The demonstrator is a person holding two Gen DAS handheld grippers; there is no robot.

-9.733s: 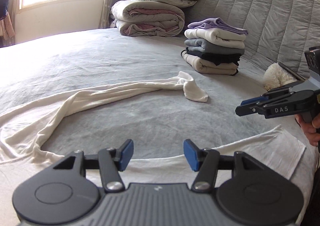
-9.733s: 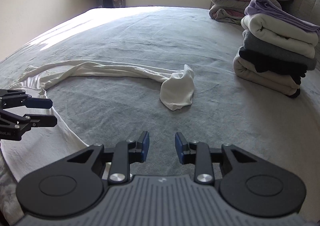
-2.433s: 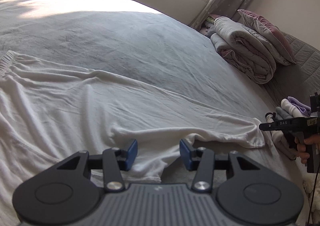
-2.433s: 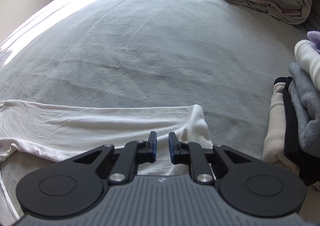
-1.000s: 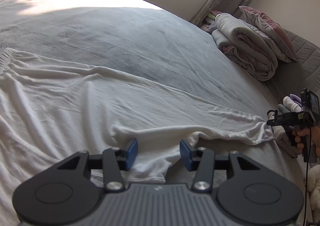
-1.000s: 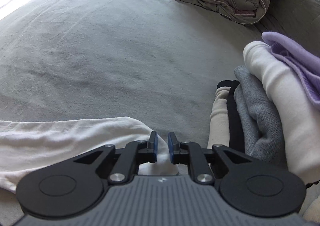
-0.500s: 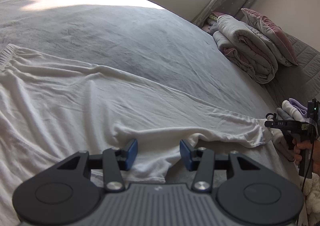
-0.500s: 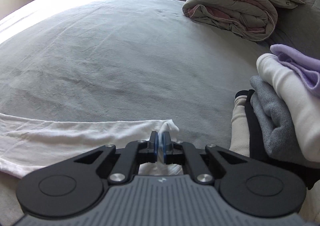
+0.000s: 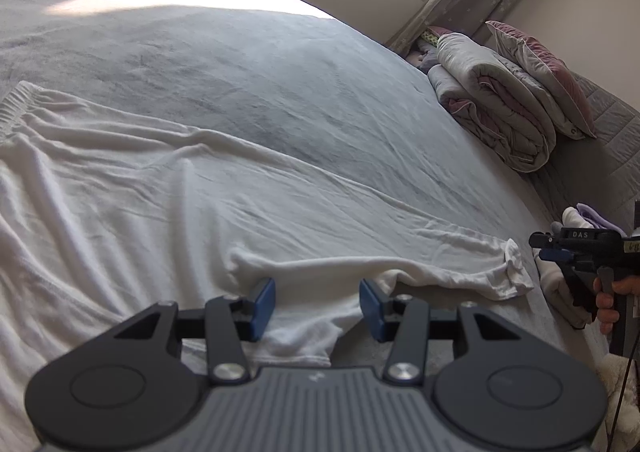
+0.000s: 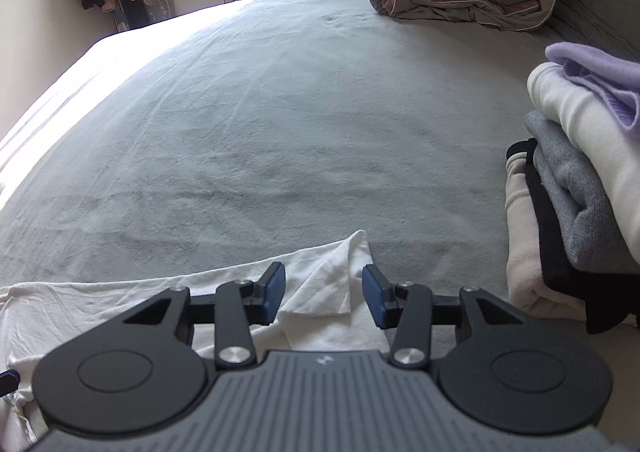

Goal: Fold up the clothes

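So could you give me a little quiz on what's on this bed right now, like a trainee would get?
1. True or false: the white garment lies spread on the grey bed.
2. What tops the stack of folded clothes? A) black B) lilac C) grey
3. Fill in: the right gripper has its jaws opening, with the garment's ____ end lying between them, ungripped.

Key: 1 true; 2 B; 3 leg.

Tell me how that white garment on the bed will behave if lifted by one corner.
The white garment will probably hang limp: it lies flat and creased. It looks thin, so likely light. Its end has folded over itself, so it may bunch.
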